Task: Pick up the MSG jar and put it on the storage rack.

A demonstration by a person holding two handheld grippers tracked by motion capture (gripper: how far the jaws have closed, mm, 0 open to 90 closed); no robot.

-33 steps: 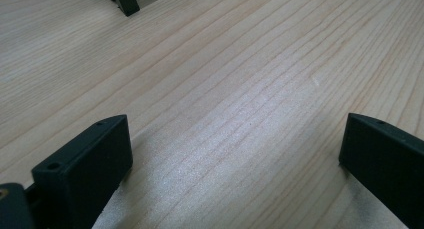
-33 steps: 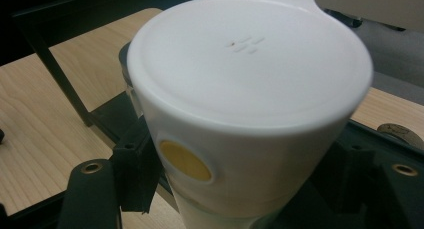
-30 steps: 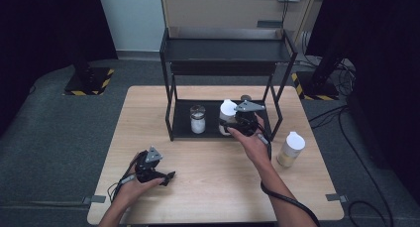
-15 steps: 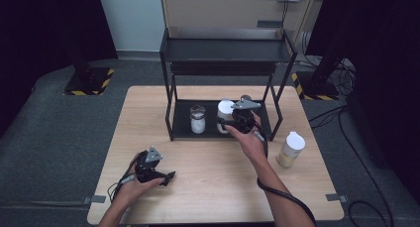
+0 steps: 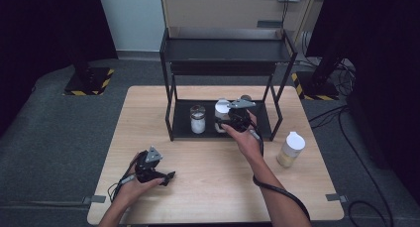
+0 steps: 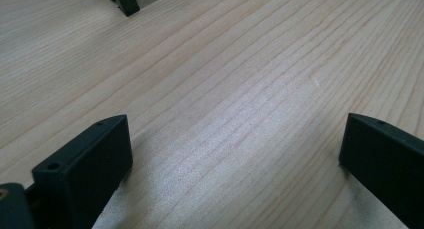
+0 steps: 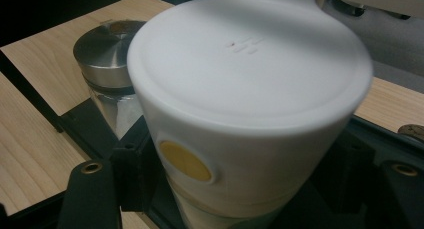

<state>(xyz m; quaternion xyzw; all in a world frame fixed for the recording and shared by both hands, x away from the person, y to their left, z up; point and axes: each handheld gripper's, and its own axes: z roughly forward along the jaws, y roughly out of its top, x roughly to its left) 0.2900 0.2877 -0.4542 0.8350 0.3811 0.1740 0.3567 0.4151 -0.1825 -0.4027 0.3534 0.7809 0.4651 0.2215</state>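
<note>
On the lower shelf of the black rack (image 5: 173, 119), which stands toward the far edge of the worktop (image 5: 213, 187), the right hand-held gripper (image 5: 229, 121) is clamped on a white-lidded jar (image 7: 240, 114). In the right gripper view the jar rises between the two black jaws, which press on its body just under the broad white lid, so the lid's overhang would help stop a slip. The grip is from the side and roughly level, which I judge suits the low clearance under the rack's upper shelf: a grasp from above would have no room there.

Just beside the held jar, toward the worktop's left edge, stands a glass jar with a metal cap (image 5: 197, 119), also on the lower shelf. The two are close but look apart, though the gap is narrow. The work in hand appears to be setting the white-lidded jar next to this one; I cannot tell whether its base already rests on the shelf.

A second white-capped bottle (image 5: 290, 148) stands well apart near the worktop's right edge, outside the rack and likely waiting its turn.

The left hand-held gripper (image 5: 166, 176) rests near the front-left corner of the worktop, its jaws spread wide over bare wood with nothing between them, kept clear of the right arm's path.
</note>
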